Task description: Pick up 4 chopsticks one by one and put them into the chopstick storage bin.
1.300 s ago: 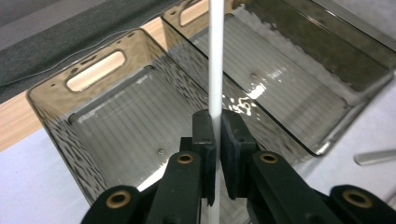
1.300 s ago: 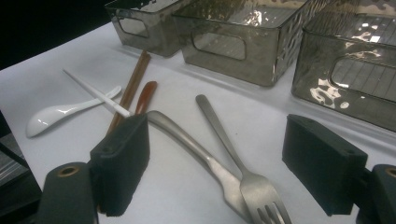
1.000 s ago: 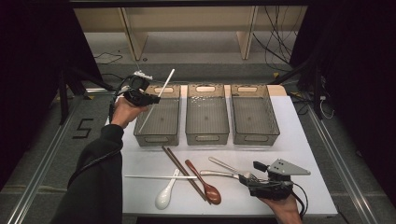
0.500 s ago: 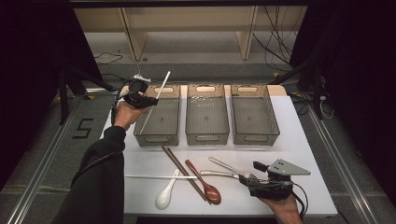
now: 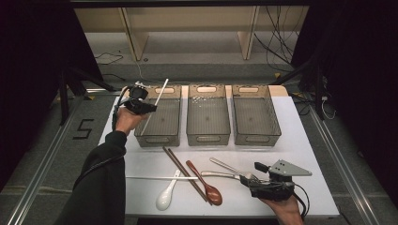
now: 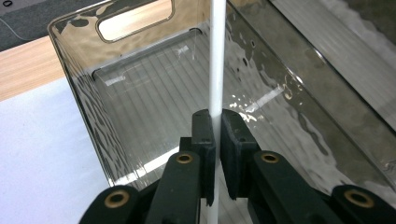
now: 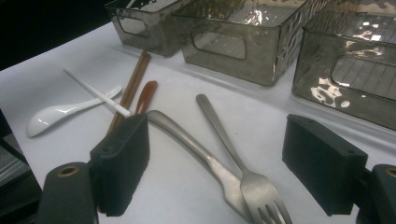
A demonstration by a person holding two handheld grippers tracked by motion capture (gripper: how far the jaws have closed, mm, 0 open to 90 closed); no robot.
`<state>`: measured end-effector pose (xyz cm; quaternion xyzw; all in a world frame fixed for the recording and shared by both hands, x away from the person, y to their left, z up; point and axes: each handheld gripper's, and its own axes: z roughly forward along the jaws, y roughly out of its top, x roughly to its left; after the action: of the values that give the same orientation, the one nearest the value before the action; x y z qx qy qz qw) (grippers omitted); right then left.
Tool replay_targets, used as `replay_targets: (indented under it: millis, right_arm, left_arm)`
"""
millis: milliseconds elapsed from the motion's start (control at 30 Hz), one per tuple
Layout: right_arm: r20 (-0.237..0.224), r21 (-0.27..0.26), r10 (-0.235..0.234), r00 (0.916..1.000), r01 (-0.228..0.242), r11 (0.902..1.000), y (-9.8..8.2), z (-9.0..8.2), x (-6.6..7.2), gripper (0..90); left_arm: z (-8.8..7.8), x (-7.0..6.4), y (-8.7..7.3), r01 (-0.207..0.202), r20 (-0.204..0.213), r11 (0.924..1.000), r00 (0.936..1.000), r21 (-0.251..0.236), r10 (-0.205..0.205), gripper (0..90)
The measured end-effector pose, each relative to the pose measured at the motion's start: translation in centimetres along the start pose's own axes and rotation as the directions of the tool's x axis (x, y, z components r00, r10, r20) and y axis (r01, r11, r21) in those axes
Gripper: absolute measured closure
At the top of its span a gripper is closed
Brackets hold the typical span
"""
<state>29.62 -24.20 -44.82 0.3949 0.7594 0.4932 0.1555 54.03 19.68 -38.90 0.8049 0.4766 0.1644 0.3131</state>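
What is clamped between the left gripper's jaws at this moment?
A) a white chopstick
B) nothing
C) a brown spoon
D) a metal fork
A: in the left gripper view, the left gripper has its jaws pressed on a thin white chopstick held over the leftmost clear bin.

Three bins (image 5: 208, 121) side by side at table's (image 5: 309, 154) far edge. Nearer: chopsticks (image 5: 180, 168), spoons, two forks (image 5: 225, 169) between them and right gripper (image 5: 248, 182). White chopstick (image 5: 157, 99) over left bin (image 5: 159, 123).
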Motion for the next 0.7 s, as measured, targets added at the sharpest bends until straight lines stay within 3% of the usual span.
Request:
replay_targets:
  millis: [100, 567, 700]
  right_arm:
    - [0.000, -0.001, 0.000, 1.0000, 0.000, 1.0000, 0.0, 0.0, 0.0, 23.9]
    - [0.000, 0.001, 0.001, 1.0000, -0.001, 1.0000, 0.0, 0.0, 0.0, 23.9]
    - [0.001, 0.001, 0.002, 1.0000, -0.002, 1.0000, 0.0, 0.0, 0.0, 23.9]
  left_arm:
    - [0.5, -0.1, -0.1, -0.009, -0.006, 0.9999, 0.9999, 0.015, 0.009, 83.8]
    - [1.9, 0.2, -0.9, 0.018, -0.021, 0.9991, 0.9996, 0.038, -0.017, 82.9]
    - [2.0, 0.2, -1.2, 0.019, -0.020, 0.9987, 0.9996, 0.046, -0.018, 77.9]
